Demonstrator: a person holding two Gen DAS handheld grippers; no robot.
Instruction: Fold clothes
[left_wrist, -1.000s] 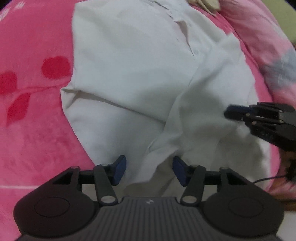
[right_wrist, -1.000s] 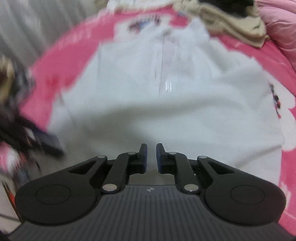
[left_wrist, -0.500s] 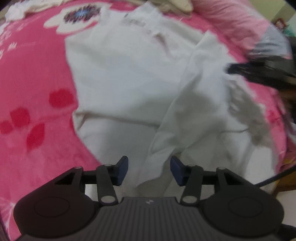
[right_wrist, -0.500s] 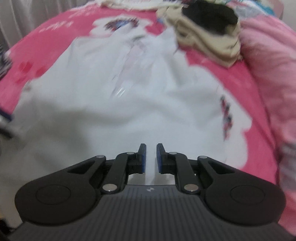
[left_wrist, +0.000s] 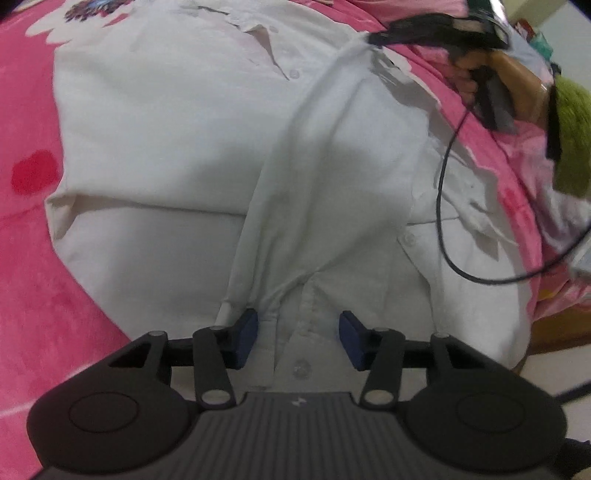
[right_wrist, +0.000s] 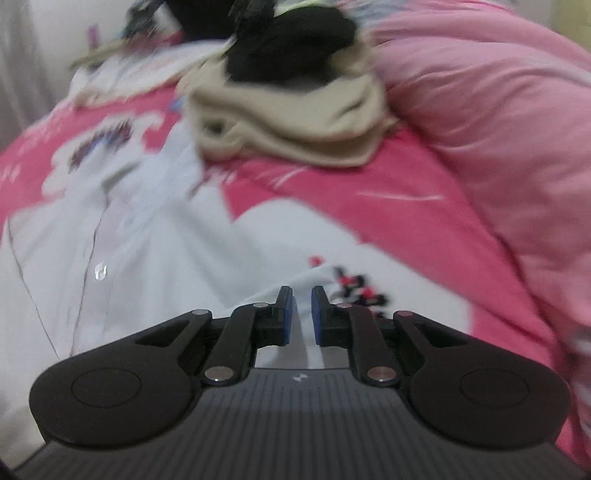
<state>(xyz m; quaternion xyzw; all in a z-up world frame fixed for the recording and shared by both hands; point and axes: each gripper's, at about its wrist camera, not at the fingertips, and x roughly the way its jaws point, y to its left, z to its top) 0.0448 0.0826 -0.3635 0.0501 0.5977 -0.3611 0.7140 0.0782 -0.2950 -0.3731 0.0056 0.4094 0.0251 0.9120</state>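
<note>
A white button-up shirt (left_wrist: 177, 147) lies spread on a pink blanket (left_wrist: 33, 258). One long fold of it (left_wrist: 295, 192) runs from my left gripper up to my right gripper. My left gripper (left_wrist: 298, 338) is open, its blue pads on either side of the shirt's button placket at the near hem. My right gripper (left_wrist: 380, 35), seen top right in the left wrist view, pinches the far end of the fold. In the right wrist view the right gripper (right_wrist: 299, 312) is nearly closed with white fabric (right_wrist: 129, 266) between the pads.
A pile of beige and black clothes (right_wrist: 295, 110) sits at the far side of the bed. A light pink duvet (right_wrist: 498, 129) lies to the right. A black cable (left_wrist: 443, 206) hangs across the shirt's right side. The bed edge is at lower right.
My right gripper has moved up and away across the shirt, pulling the fold out long toward the collar side. My left gripper has moved in onto the hem.
</note>
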